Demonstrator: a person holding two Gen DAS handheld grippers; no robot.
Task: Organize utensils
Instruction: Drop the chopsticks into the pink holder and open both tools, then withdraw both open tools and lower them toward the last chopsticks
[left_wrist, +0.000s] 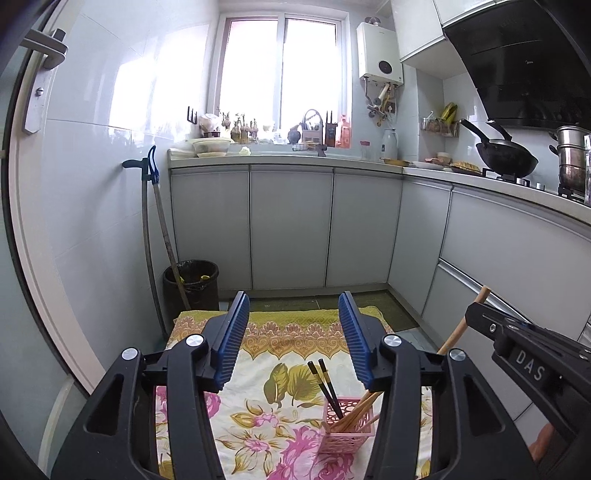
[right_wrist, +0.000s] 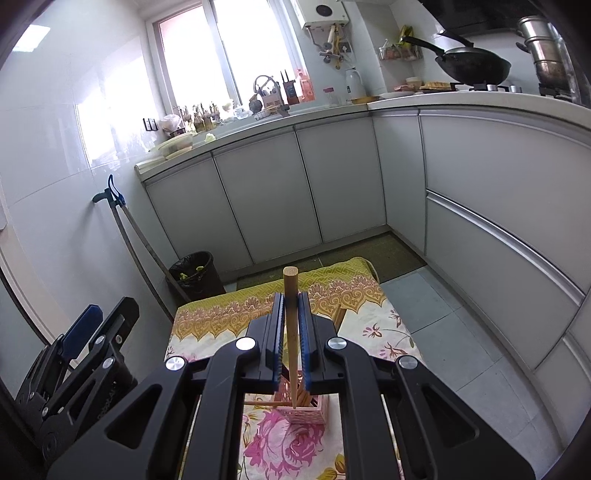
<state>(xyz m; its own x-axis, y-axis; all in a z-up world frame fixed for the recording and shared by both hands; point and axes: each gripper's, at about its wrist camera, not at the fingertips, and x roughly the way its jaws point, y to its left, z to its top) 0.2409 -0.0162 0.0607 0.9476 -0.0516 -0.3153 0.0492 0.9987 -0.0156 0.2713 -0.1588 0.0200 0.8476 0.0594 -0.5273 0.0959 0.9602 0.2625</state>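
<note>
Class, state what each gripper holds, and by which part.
Right gripper clamps a light wooden chopstick just below its thick upper end, tip in the pink lattice basket. Left gripper holds nothing.

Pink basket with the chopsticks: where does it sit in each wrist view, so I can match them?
Left wrist: the pink basket stands low, right of centre, on the floral cloth, beside the open left gripper's right finger.
Right wrist: bottom centre, largely hidden behind the right gripper, which is shut on a wooden stick.
Shared landmark: the black bin.
</note>
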